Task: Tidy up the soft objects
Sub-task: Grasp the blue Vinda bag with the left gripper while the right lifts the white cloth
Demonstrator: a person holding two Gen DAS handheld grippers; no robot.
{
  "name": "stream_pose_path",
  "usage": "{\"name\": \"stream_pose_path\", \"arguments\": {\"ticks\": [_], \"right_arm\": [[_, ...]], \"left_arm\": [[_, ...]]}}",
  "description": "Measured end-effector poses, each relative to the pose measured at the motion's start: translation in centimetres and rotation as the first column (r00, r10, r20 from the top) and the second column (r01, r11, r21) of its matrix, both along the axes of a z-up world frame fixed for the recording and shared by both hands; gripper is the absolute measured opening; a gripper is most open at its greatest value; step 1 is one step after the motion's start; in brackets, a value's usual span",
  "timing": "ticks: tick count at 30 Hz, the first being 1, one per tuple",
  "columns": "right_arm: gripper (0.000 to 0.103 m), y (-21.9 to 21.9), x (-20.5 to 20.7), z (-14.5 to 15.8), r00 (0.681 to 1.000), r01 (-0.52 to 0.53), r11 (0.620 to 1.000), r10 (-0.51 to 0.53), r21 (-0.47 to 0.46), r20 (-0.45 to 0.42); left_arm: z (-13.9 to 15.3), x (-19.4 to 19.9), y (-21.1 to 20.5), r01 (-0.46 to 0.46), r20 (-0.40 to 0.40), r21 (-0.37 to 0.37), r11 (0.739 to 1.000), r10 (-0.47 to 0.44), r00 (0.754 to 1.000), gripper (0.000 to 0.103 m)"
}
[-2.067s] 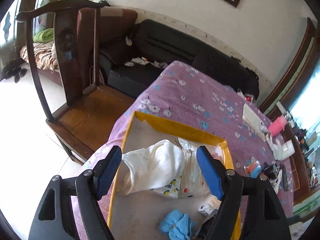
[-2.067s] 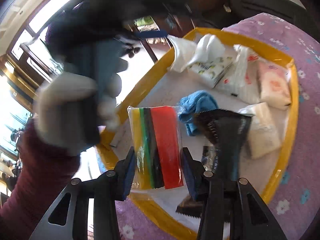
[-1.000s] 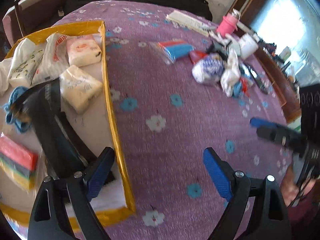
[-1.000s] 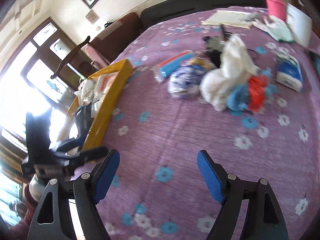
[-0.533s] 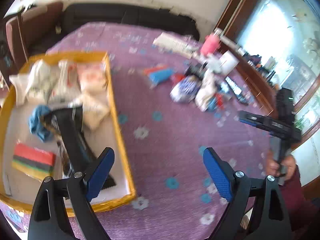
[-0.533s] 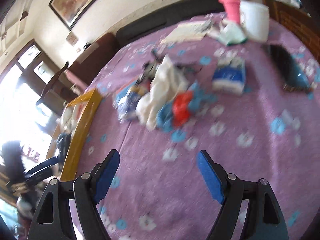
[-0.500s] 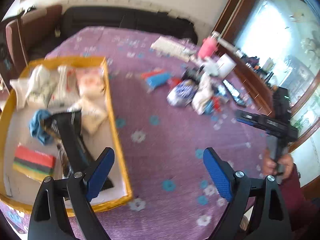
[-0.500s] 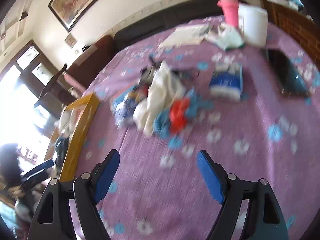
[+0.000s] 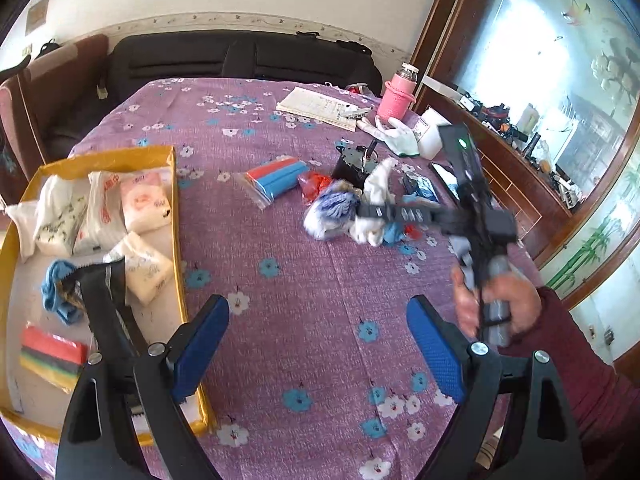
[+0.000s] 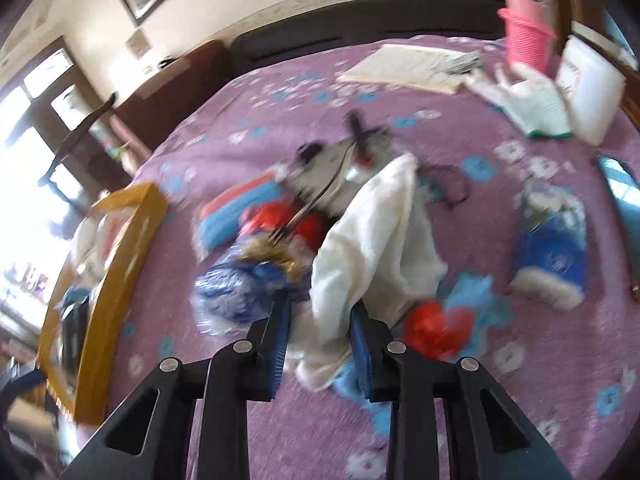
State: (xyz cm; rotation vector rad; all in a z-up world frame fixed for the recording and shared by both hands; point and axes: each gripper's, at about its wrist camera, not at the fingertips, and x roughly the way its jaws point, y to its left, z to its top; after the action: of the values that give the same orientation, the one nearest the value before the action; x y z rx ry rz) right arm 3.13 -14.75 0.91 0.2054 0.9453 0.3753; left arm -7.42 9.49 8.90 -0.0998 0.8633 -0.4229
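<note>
A pile of soft things lies mid-table on the purple flowered cloth: a white cloth (image 10: 376,232), a blue-white bag (image 10: 236,284), a red item (image 10: 436,328) and a light blue cloth (image 10: 476,292). My right gripper (image 10: 320,304) is at the near end of the white cloth, its jaws closing with the cloth squeezed between the pads. The left wrist view shows that gripper (image 9: 364,212) blurred, in a person's hand. My left gripper (image 9: 316,308) hangs open and empty above the table, beside the yellow tray (image 9: 174,208). The tray holds tissue packs, a blue cloth, a striped pack and a black bag.
A red-and-blue pack in plastic (image 9: 276,176) lies left of the pile, a blue tissue pack (image 10: 552,248) to its right. At the far edge stand a pink bottle (image 9: 396,100), a notebook (image 9: 320,108), a white glove (image 9: 396,136) and a white tub (image 10: 588,92). A black sofa (image 9: 240,60) is behind.
My right gripper has moved in on the pile, and its jaws went from wide open to narrow around the white cloth. My left gripper rose, staying open.
</note>
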Motion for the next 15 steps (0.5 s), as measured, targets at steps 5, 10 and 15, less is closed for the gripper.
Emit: {"name": "stream_pose_path", "arguments": {"ticks": [5,10,15], "right_arm": [[0.025,-0.6,-4.0,-0.4,0.983,-0.18,0.978,0.182,0.106,-0.009],[0.026,-2.4,-8.1,-0.1,0.956,-0.292,0.949,0.29,0.118,0.035],[0.035,-4.5,-7.8,-1.7,0.972,-0.233,0.96,0.232,0.156,0.025]], "left_arm": [[-1.0,2.3,-1.6,0.004,-0.017,0.036,0.999,-0.003,1.0,0.089],[-2.6,5.4,-4.9,0.039,-0.009,0.109,0.993,-0.038,0.999,0.089],[-4.6,9.8,-9.3,0.077,0.021,0.262,0.962,-0.085,0.996,0.088]]}}
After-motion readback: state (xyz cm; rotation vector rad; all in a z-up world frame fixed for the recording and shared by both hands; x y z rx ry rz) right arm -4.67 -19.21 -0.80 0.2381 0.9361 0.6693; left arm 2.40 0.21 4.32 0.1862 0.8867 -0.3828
